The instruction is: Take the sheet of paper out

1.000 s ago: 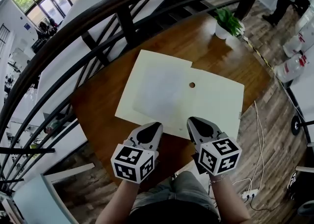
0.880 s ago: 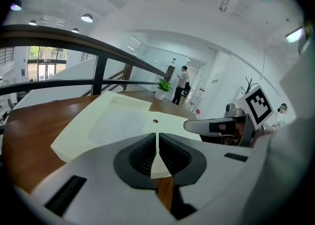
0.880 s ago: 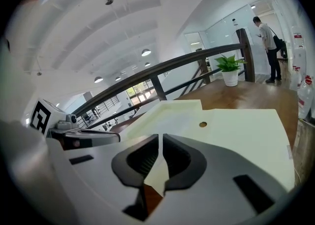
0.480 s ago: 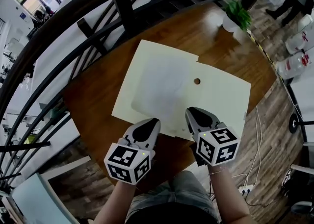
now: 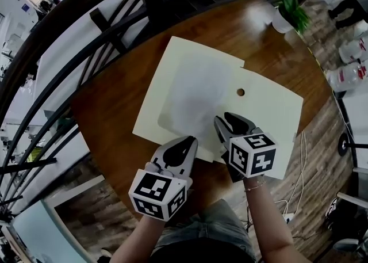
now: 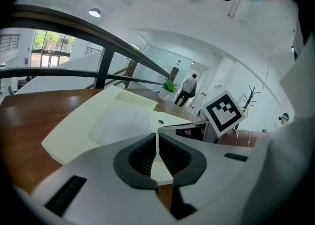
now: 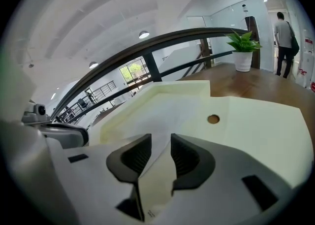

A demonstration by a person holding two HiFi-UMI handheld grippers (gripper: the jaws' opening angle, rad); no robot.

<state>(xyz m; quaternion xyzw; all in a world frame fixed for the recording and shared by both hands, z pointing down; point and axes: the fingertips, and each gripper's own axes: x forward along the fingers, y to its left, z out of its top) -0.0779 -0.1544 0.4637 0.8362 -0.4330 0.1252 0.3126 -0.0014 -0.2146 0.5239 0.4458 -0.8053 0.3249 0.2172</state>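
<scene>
**Two grippers, one thin sheet**

Nearest the person, the left gripper (image 6: 157, 139) has its jaws pressed together on the near edge of the cream envelope (image 5: 270, 115). That pins the envelope to the round wooden table (image 5: 112, 121). Just beside it and a little further in, the right gripper (image 7: 157, 143) has its jaws opening. The near edge of the sheet of paper (image 5: 192, 92) runs up between them, but the pads stand clear of it on both sides, so that gripper holds nothing.

The sheet lies white against the cream, over the left-hand part of the spread-out envelope. I can't tell whether its far end is tucked inside. I'd judge it very light, limp and slick against the card. It should slide out with a gentle pull, buckle if pushed, and crease or tear if yanked sideways. The best hold looks like a shallow bite on the near edge, drawn straight back while the other gripper keeps the envelope down.

Its long axis seems to run away from the person toward the railing (image 5: 115, 17), leaning slightly right in the head view, with a short edge facing the person. The far corners are too faint for me to be sure.

Further off, a small round eyelet (image 5: 240, 91) sits on the envelope. A potted plant (image 5: 290, 11) stands at the table's far rim.
</scene>
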